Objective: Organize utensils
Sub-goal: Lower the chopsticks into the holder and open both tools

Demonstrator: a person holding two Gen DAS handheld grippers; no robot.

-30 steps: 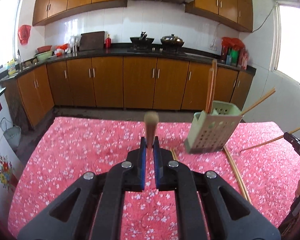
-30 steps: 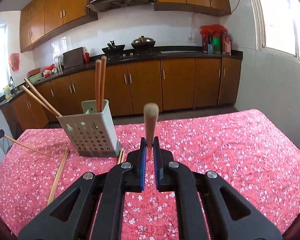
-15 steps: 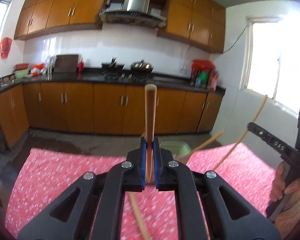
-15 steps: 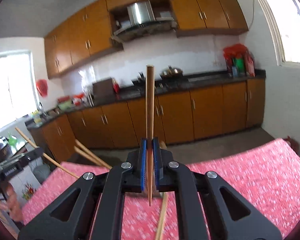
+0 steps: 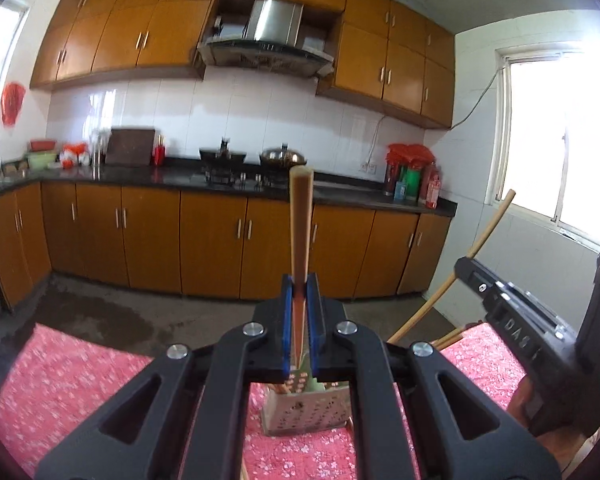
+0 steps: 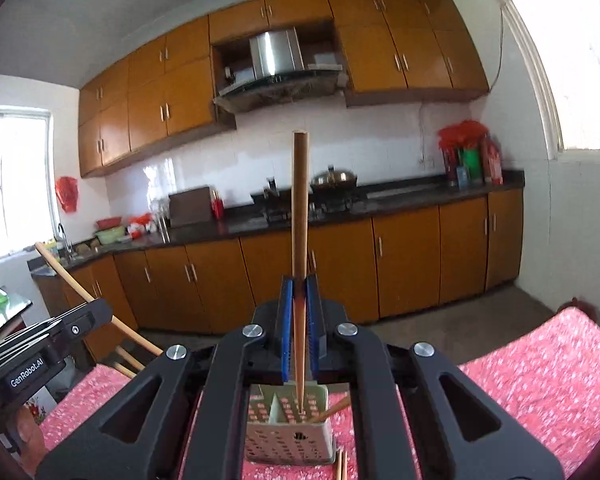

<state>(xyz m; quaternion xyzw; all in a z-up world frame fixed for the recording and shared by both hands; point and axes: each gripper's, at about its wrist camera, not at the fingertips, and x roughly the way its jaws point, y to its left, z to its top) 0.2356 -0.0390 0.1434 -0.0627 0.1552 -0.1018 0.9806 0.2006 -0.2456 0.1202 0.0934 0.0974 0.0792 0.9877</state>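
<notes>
Nearest me, my left claw (image 5: 299,312) is clenched on a chopstick (image 5: 301,232) that stands upright between the blue pads, its blunt end pointing to twelve o'clock. My right claw (image 6: 299,312) grips a second chopstick (image 6: 300,216) the same way, tip down. Just beyond and below both claws, at six o'clock, sits the perforated holder (image 6: 290,436) on the red flowered cloth (image 6: 540,380); the right chopstick's tip hangs over its open top, where another stick already leans. Two loose chopsticks (image 6: 342,466) lie on the cloth by the holder's near corner. Farther off run the kitchen cabinets (image 5: 212,240).

I judge these sticks light, stiff and smooth, likely to swivel in a pinch, so a hold near the middle seems best.
</notes>
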